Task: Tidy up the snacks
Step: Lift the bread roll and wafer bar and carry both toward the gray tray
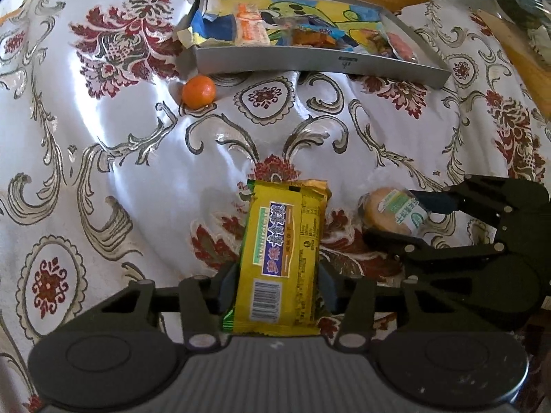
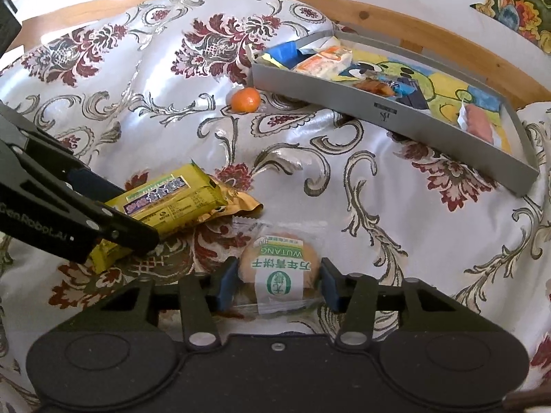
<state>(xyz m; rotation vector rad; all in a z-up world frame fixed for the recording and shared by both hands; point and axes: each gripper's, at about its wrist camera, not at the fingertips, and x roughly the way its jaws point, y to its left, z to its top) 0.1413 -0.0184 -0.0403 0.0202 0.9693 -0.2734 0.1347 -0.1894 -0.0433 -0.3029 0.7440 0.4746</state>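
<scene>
Open floral cloth [image 1: 120, 158] spreads from 9 to 12 o'clock, with only the orange [image 1: 198, 91] at 11 standing on it. The grey tray [image 1: 320, 65] blocks 12 to 1. At 3 o'clock the right gripper [image 1: 396, 216] crowds the yellow packet [image 1: 282, 258].

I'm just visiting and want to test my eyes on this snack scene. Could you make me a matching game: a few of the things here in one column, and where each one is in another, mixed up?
Things:
1. yellow biscuit packet
2. round wrapped biscuit
3. mandarin
4. orange-and-white packet

Places:
A. on the cloth, just outside the tray's corner
B. between the left gripper's fingers
C. inside the grey tray
D. between the right gripper's fingers

Pairs: 1-B, 2-D, 3-A, 4-C
</scene>
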